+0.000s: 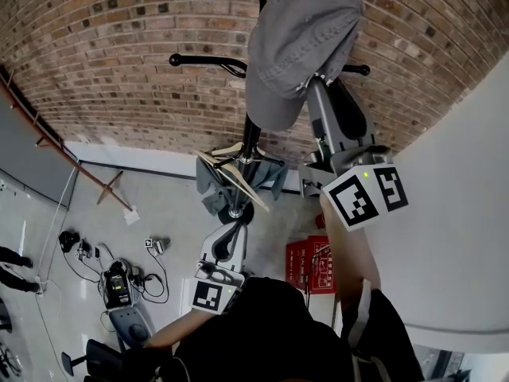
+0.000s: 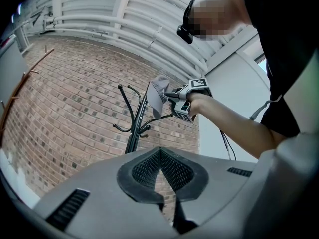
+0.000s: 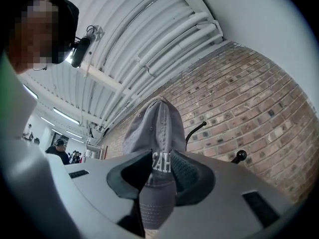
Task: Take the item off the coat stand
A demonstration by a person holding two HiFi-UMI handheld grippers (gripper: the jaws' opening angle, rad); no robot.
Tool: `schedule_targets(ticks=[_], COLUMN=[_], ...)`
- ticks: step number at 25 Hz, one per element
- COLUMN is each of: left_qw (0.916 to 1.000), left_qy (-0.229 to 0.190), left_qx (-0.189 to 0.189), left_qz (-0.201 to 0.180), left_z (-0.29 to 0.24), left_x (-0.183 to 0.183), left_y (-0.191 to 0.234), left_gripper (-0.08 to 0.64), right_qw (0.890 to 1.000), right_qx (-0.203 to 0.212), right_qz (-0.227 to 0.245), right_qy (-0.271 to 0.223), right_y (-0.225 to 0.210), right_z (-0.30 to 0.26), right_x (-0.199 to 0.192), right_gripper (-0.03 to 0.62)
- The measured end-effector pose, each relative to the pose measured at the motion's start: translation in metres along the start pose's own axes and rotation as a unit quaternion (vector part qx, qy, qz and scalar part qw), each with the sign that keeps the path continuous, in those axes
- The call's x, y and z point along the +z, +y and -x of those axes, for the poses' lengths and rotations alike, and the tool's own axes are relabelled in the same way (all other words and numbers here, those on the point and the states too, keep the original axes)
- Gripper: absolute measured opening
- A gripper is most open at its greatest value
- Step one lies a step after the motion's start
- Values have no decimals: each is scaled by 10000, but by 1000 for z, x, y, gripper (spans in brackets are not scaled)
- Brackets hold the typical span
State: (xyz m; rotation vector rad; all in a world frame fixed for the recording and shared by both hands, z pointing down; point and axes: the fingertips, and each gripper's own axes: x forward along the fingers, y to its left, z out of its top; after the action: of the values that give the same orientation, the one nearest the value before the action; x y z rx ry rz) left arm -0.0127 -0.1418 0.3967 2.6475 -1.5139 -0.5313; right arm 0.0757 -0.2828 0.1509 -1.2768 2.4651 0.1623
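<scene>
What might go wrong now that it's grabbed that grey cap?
The right gripper grips only thin fabric of the grey cap, so it might slip out. Hooks of the coat stand sit close behind, so the cap could snag, and the left gripper isn't steadying the stand.

Bright, even daylight; strong fisheye bending at edges; sharp focus.

Brick wall [image 1: 119, 70] behind; grey floor [image 1: 159, 201]; white ribbed ceiling [image 3: 149, 39]; red crate [image 1: 306, 265] on floor.
</scene>
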Motion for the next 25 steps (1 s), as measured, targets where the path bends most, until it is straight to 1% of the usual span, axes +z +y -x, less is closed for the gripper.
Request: schedule_targets(ticks=[1, 3, 5, 7, 12, 14, 17, 19, 21, 25], left_qw=[10000, 9997, 9999, 9999, 9999, 10000, 10000, 10000, 10000, 9999], left_qy=[82, 205, 76, 115, 147, 15, 19, -16, 60, 133], left_qx=[-7, 9, 33, 44, 52, 62, 60, 45, 22, 25], left_qz=[-47, -116, -99, -116, -52, -34, 15, -40, -51, 53], left_z=[2, 5, 4, 7, 7, 6, 5, 4, 2, 0], left_x=[-3, -8, -2, -7, -6, -1, 0, 0, -2, -1], left_y=[1, 3, 4, 5, 5, 6, 5, 6, 5, 5], left_gripper=[17, 17, 17, 17, 17, 17, 17, 17, 17, 17], right_qw=[10000, 9999, 9999, 9997, 9962, 9947, 9935, 9928, 9918, 9893], right_qx=[29, 78, 102, 64, -122, -150, -167, -175, -183, -250], right_qz=[30, 101, 116, 178, 704, 828, 900, 911, 943, 1032], right_qy=[-10, -26, -54, -153, -501, -593, -684, -763, -847, -1004], right_y=[2, 3, 2, 0, 0, 0, 0, 0, 0, 0], right_z=[-1, -2, -2, 0, 7, 8, 9, 9, 9, 10], right_x=[0, 1, 2, 7, 25, 32, 42, 48, 54, 63], right_gripper=[117, 66, 51, 41, 38, 37, 37, 37, 36, 37])
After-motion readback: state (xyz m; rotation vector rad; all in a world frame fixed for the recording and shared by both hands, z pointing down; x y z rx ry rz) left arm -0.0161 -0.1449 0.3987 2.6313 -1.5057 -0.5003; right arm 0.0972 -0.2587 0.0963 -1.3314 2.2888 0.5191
